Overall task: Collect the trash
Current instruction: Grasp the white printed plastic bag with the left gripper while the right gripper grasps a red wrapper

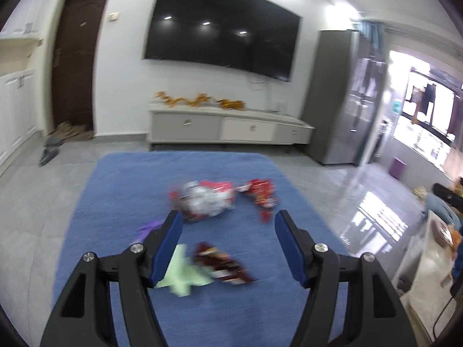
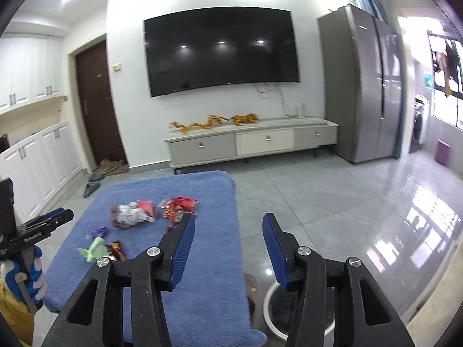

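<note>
Both grippers' jaws stand apart, holding nothing. The left gripper (image 1: 228, 225) hovers over blurred wrappers (image 1: 202, 199) and a green scrap (image 1: 182, 274) lying on the blue rug (image 1: 115, 190). The right gripper (image 2: 227, 231) tilts downward above the rug's edge; its fingers partly hide a white bin (image 2: 270, 315) on the floor.

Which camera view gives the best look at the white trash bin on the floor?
The right wrist view. Only there the white trash bin appears, at the bottom beside the blue mat, partly hidden behind the right claw. The left wrist view does not show the bin; it shows only the mat and wrappers.
</note>
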The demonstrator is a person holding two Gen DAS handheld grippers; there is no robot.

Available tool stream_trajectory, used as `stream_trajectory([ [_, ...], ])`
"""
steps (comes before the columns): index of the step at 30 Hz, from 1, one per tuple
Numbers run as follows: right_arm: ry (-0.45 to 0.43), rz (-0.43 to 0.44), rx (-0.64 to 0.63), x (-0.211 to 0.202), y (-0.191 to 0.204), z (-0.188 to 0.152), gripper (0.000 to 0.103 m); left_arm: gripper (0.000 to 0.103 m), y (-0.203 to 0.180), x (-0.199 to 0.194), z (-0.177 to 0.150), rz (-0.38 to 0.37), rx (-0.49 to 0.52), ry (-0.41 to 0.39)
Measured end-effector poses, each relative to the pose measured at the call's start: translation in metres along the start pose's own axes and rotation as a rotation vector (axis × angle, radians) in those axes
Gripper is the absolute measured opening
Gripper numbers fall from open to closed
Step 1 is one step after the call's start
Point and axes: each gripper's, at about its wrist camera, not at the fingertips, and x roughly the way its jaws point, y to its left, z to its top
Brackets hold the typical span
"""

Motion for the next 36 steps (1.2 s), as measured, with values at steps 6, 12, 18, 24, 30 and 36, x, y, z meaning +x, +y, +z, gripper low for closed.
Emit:
stream_trajectory([
  [6, 0.053, 0.054, -0.028, 0.035, 0.017, 0.001, 0.049, 0.068, 0.056, 0.003, -0.012, 0.082, -0.083, 0.036],
  [12, 0.129, 0.079, -0.035, 0.079, 0.021, -0.001, 0.049, 0.068, 0.074, 0.029, -0.011, 0.091, -0.095, 0.103],
  [18, 0.214, 0.101, -0.05, 0.135, 0.025, -0.006, 0.049, 0.067, 0.065, 0.078, 0.006, -0.034, -0.051, 0.176],
  [24, 0.288, 0.141, -0.053, 0.184, 0.03, -0.015, 0.049, 0.067, 0.029, 0.125, 0.029, -0.199, 0.038, 0.215],
  [30, 0.341, 0.178, -0.064, 0.22, 0.034, -0.02, 0.049, 0.067, 0.005, 0.184, 0.05, -0.232, 0.145, 0.268],
  [36, 0.371, 0.207, -0.072, 0.247, 0.04, -0.022, 0.049, 0.067, 0.018, 0.238, 0.05, -0.148, 0.175, 0.349],
])
